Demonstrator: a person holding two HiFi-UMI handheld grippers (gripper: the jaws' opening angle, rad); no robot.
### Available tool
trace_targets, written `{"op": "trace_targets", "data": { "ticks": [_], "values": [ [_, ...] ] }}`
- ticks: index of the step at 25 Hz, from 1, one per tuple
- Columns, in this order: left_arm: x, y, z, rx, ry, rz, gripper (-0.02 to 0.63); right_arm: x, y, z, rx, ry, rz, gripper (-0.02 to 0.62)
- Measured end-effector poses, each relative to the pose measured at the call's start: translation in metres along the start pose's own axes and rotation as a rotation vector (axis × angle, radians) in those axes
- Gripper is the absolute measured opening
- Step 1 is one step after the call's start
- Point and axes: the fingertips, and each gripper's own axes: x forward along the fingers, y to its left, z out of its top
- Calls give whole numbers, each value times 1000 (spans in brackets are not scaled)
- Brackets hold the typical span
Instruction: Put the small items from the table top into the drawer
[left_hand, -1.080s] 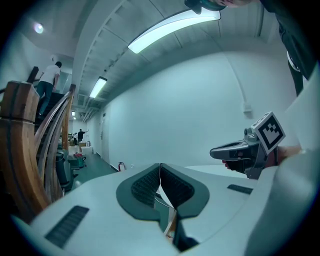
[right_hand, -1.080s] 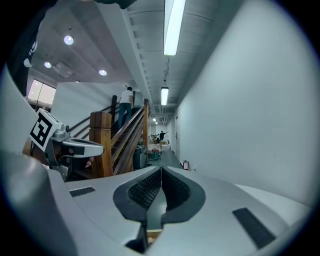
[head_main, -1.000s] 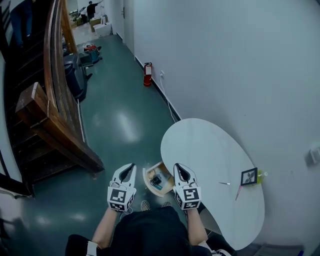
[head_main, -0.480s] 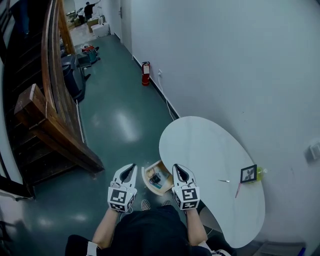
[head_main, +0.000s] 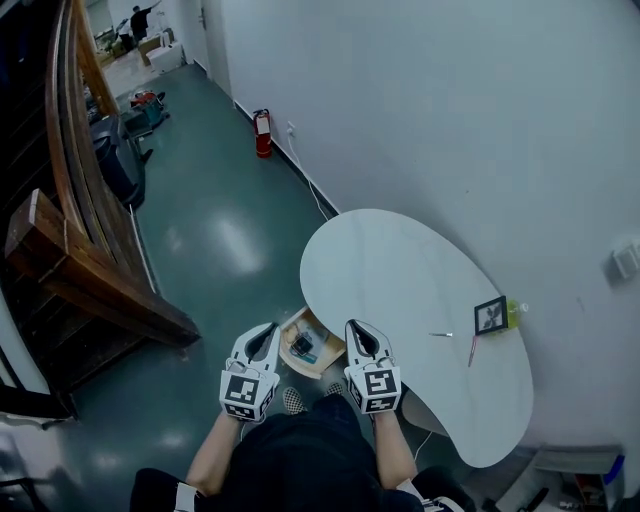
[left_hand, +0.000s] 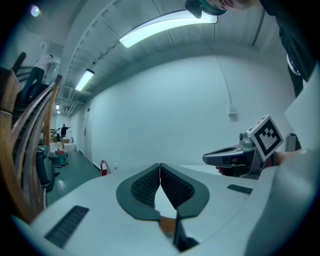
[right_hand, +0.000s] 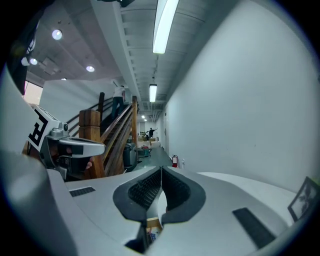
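Note:
A white oval table (head_main: 400, 290) carries a small framed picture (head_main: 490, 314), a yellow-green object (head_main: 514, 312) behind it, a tiny metal pin (head_main: 442, 334) and a red pen (head_main: 472, 350). Under the table's near left edge a wooden drawer (head_main: 290, 350) stands pulled out with small items (head_main: 304, 347) in it. My left gripper (head_main: 265, 332) hangs shut and empty just left of the drawer. On the drawer's right my right gripper (head_main: 353, 327) is shut and empty too. In the gripper views the left gripper's (left_hand: 160, 167) and the right gripper's (right_hand: 161, 171) pads meet with nothing between.
A white wall (head_main: 450, 120) runs behind the table. A red fire extinguisher (head_main: 262, 133) stands at its foot farther off. A wooden staircase (head_main: 70, 240) lines the left side of the green floor (head_main: 230, 250). A person (head_main: 137, 20) stands far down the corridor.
The view has swung, so the table, drawer and floor sit further left and the stairs nearer the edge. Both grippers stay shut side by side, flanking the drawer, drifting slightly with the body.

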Motion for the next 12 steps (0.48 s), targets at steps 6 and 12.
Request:
{"op": "trace_targets", "data": {
  "ticks": [6,12],
  "values": [
    [37,-50,-2,26,22,-161,20,-35,-46,-27,50,27,-138,32],
    [71,-109,13,59,24,-308,20,-81,-98,-34,100,19,-294,32]
  ]
}}
